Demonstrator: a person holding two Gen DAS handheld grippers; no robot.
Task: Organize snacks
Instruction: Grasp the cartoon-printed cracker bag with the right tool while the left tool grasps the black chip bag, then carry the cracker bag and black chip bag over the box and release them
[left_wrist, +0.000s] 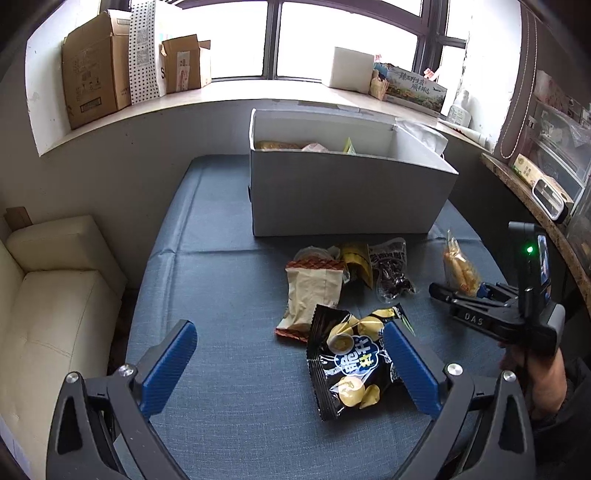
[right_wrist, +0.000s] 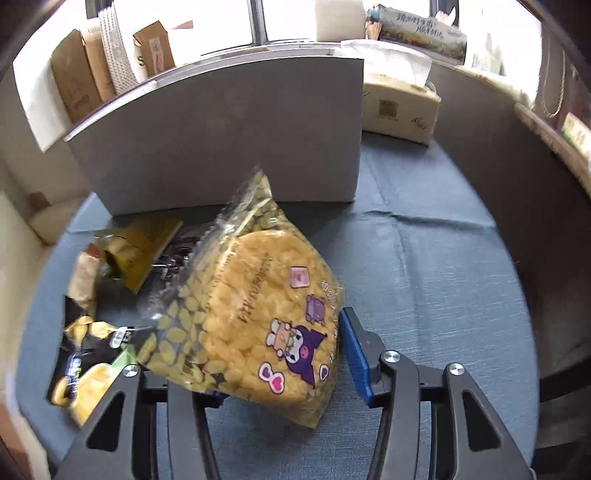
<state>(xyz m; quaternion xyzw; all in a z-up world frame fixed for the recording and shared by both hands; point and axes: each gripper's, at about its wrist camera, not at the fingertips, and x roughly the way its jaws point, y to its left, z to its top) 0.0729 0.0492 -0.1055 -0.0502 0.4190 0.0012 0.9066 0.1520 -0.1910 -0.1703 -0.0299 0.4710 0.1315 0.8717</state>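
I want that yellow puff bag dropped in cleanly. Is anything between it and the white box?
Only the white box's near wall, which the yellow puff bag, held in the right gripper, must clear. Otherwise, bare blue cloth lies between.

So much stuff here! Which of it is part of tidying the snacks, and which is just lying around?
Part of the job:
- white storage box
- yellow cartoon snack bag, held in the right tongs
- black chip bag
- beige wrapper
- dark snack packet
- left tongs, open

Just lying about:
- cardboard boxes on the windowsill
- tissue pack
- cream sofa
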